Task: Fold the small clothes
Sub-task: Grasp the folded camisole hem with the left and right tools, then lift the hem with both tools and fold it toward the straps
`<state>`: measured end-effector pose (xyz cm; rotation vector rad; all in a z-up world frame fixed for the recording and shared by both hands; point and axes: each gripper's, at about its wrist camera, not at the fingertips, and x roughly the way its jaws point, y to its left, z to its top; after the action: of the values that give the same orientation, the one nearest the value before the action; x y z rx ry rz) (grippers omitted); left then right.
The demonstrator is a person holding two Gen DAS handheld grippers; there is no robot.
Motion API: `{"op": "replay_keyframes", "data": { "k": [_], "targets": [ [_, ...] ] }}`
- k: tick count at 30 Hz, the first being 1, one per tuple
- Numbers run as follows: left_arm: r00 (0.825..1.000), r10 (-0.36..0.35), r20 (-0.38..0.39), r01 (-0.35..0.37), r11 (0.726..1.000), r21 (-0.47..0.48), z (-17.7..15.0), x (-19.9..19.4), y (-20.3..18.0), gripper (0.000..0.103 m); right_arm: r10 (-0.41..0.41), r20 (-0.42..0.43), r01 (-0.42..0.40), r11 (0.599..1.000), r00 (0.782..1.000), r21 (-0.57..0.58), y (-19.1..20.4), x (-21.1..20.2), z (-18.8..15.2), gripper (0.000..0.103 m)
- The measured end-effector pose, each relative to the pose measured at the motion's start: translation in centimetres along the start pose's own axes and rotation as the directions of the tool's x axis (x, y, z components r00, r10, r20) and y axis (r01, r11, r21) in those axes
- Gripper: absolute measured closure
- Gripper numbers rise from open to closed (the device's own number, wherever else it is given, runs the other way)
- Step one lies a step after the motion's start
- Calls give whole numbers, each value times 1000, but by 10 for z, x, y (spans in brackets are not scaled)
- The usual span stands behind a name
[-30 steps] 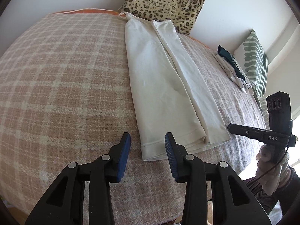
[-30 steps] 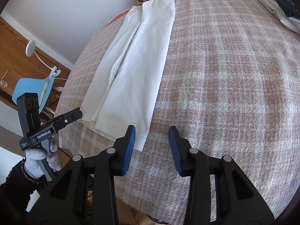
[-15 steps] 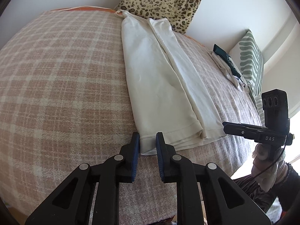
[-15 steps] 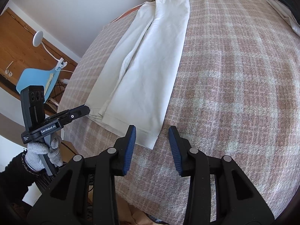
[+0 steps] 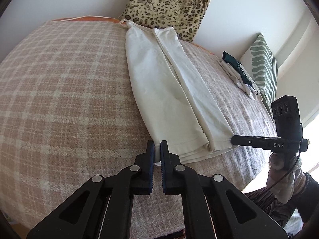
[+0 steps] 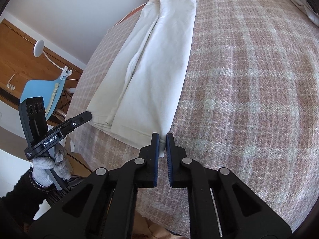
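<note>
While a pink-and-cream plaid blanket (image 5: 65,103) covers the whole bed, a long cream camisole dress (image 5: 169,91) lies flat on it, folded lengthwise into a narrow strip with its strapped top at the far end and its hem at the near edge. Behind that far end a leopard-print cushion (image 5: 169,6) leans on the white wall, and off to one side a green-striped pillow (image 5: 263,65) stands by a small pile of folded clothes (image 5: 237,73) (a dark green piece on top of pale ones).

Next down in size come the two tools. The left gripper (image 5: 157,149) has its blue-padded jaws pinched together on one hem corner of the dress, a sliver of cream cloth showing between them. The right gripper (image 6: 162,145) is likewise clamped on the opposite hem corner, cloth caught between its pads. Each wrist view also shows the other tool from the side, held in a gloved hand (image 6: 49,167) with its tip touching the hem.

Beyond the bed in the right wrist view stand a light-blue chair (image 6: 39,91) and a white clip-on lamp (image 6: 38,47) against wood panelling.
</note>
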<state>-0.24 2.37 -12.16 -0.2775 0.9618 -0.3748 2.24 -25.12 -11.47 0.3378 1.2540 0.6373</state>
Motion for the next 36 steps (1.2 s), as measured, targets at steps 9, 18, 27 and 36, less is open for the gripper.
{"op": "replay_keyframes", "data": {
  "k": [9, 18, 27, 36],
  "targets": [
    [1000, -4, 30, 4, 1000, 7, 4, -5, -3, 99, 32, 22, -33, 999, 999, 20, 4, -5, 8, 96],
    [998, -16, 55, 16, 1000, 0, 11, -9, -3, 99, 61, 52, -63, 997, 997, 36, 1, -14, 21, 96],
    [998, -19, 67, 19, 1000, -3, 13, -11, -7, 99, 82, 58, -85, 995, 995, 51, -4, -17, 20, 96],
    [995, -28, 92, 29, 1000, -9, 33, -11, -9, 99, 111, 104, -118, 991, 988, 70, -8, -33, 39, 96]
  ]
}}
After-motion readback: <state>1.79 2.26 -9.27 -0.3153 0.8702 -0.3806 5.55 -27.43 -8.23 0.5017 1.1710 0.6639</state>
